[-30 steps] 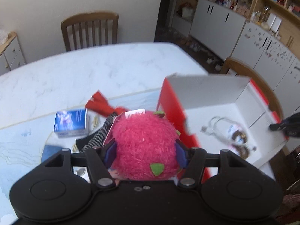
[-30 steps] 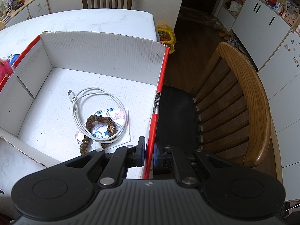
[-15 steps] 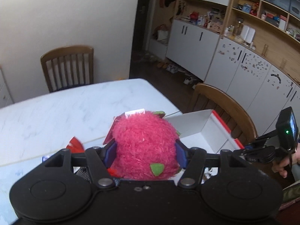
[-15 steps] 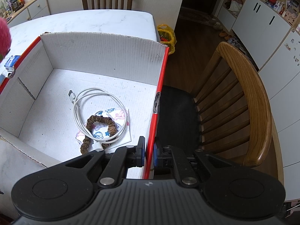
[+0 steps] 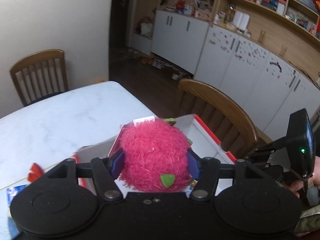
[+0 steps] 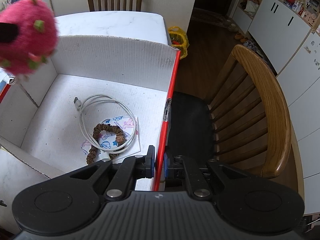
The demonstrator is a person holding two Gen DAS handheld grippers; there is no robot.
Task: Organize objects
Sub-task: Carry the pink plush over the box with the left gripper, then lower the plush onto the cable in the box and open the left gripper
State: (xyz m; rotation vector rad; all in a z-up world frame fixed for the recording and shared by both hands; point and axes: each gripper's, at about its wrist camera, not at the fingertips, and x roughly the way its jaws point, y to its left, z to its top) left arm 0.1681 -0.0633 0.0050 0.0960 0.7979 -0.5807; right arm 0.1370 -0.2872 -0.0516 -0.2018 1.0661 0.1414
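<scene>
1. Left wrist view: the left gripper [image 5: 155, 163] has its jaws closed partway on a fuzzy pink plush ball [image 5: 154, 156], one blue pad pressed into each side of it. The ball carries small green felt bits and a white tag at its far top.
2. Behind and under the ball shows the white inside of a cardboard box [image 5: 202, 138] with a red outer edge, so the ball is held in the air above the box's left part.
3. The box stands on a white marble-look table [image 5: 60, 118]. At the near left a red item [image 5: 35, 172] and a blue packet [image 5: 14, 192] lie on the table, both half hidden by the gripper body.
4. A wooden chair [image 5: 224, 108] stands just right of the box, and another chair [image 5: 39, 74] at the far side of the table.
5. Right wrist view: the right gripper [image 6: 159, 163] is clamped on the box's red right wall [image 6: 170, 104], one finger inside and one outside, jaws nearly closed on the thin cardboard.
6. On the box floor lie a coiled white cable [image 6: 104, 120], a brown scrunchie [image 6: 108, 136] and a printed paper packet [image 6: 122, 128], overlapping one another near the right wall.
7. The pink plush ball [image 6: 26, 38] hangs blurred at the far left, above the box's left wall.
</scene>
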